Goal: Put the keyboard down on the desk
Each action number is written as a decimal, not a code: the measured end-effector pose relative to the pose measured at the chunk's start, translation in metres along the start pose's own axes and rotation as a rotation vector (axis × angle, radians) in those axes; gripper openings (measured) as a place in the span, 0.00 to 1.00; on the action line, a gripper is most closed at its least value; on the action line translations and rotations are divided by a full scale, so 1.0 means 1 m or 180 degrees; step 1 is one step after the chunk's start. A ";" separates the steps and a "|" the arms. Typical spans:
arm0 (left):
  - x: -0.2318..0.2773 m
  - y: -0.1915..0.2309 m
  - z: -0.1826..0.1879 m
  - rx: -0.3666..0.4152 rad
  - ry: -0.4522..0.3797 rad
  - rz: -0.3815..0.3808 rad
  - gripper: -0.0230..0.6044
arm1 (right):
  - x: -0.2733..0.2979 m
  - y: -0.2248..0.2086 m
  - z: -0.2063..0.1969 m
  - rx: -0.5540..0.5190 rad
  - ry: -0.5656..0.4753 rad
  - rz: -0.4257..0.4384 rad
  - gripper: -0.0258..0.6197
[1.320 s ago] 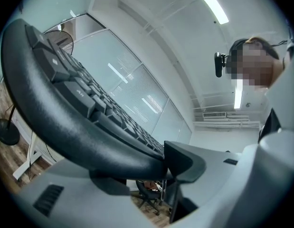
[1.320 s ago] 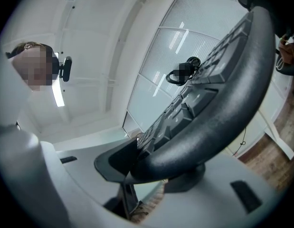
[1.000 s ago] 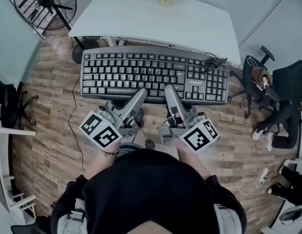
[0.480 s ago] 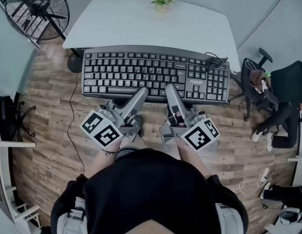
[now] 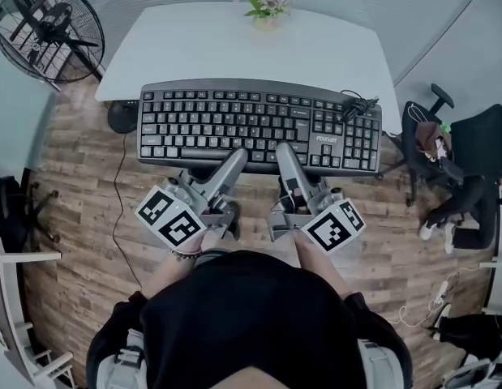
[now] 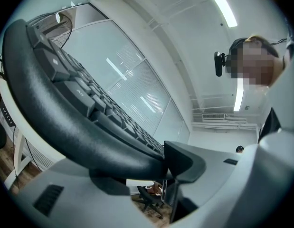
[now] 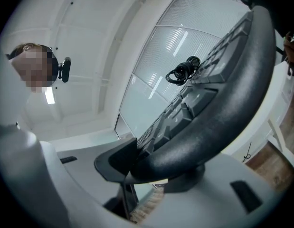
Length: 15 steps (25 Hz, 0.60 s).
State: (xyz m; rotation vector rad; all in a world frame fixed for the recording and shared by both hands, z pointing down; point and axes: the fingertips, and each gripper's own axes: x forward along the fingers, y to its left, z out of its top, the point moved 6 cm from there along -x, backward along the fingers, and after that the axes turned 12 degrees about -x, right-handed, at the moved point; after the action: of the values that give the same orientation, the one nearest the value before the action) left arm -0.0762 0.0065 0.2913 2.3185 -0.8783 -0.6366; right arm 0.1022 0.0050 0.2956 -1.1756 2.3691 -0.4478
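White rounded-corner desk (image 5: 234,47): one small potted plant with green leaves (image 5: 265,6) sits at its far edge. Brown wood-plank floor (image 5: 72,217) carries a black round pedestal fan (image 5: 44,29) at left, a black swivel chair (image 5: 411,136) at right and a thin black cable (image 5: 119,193).

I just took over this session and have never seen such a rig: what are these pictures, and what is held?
No robot arm here: a person holds a two-fingered gripper in each hand. The head view looks down from the person's head; the two gripper views look along each gripper's fingers. The left gripper and right gripper both clamp the near edge of the black keyboard, held in the air before the white desk, where a small plant stands.
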 end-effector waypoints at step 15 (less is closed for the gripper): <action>0.062 0.069 0.054 -0.0042 0.0081 -0.0100 0.39 | 0.093 -0.039 0.005 -0.0037 -0.0041 -0.0112 0.29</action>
State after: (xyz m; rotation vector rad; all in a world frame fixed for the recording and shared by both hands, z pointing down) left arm -0.0974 -0.0985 0.2833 2.3275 -0.8252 -0.6228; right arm 0.0809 -0.0930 0.2861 -1.2235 2.3464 -0.4373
